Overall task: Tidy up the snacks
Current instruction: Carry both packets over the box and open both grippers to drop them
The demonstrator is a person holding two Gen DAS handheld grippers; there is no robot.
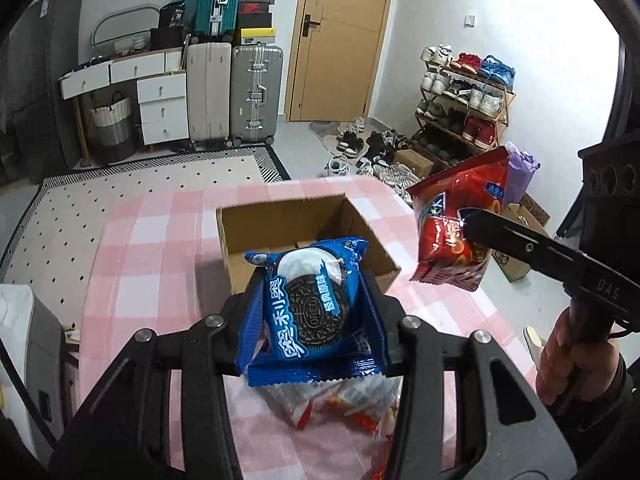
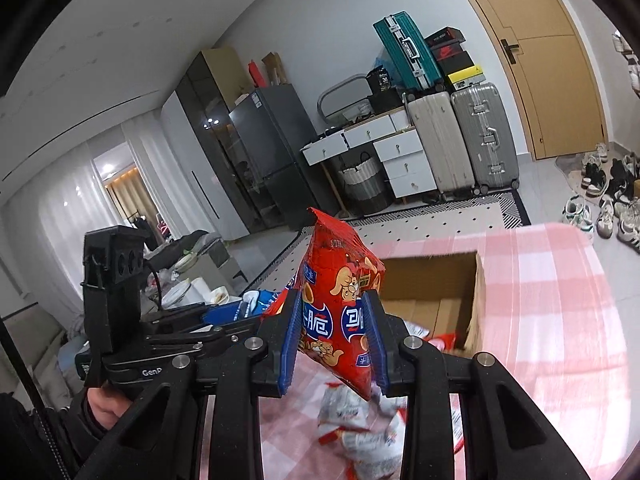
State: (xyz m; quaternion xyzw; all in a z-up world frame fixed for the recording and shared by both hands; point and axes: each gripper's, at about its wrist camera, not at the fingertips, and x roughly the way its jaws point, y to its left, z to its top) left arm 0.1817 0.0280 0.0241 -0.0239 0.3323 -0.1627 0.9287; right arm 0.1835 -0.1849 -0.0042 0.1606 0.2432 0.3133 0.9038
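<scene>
My left gripper (image 1: 314,300) is shut on a blue Oreo packet (image 1: 310,304) and holds it above the table, just in front of an open cardboard box (image 1: 240,232). My right gripper (image 2: 334,336) is shut on a red snack bag (image 2: 340,312) and holds it up to the right of the box (image 2: 478,292); the bag also shows in the left wrist view (image 1: 456,224). Several white and red snack packets (image 1: 340,404) lie on the table under the grippers. Some packets (image 2: 440,338) lie inside the box.
The table has a pink checked cloth (image 1: 152,248). Beyond it are a patterned rug (image 1: 120,192), suitcases (image 1: 256,92), white drawers (image 1: 162,108), a door (image 1: 340,36), a shoe rack (image 1: 464,92) and shoes on the floor. Cardboard boxes (image 1: 516,264) stand at the right.
</scene>
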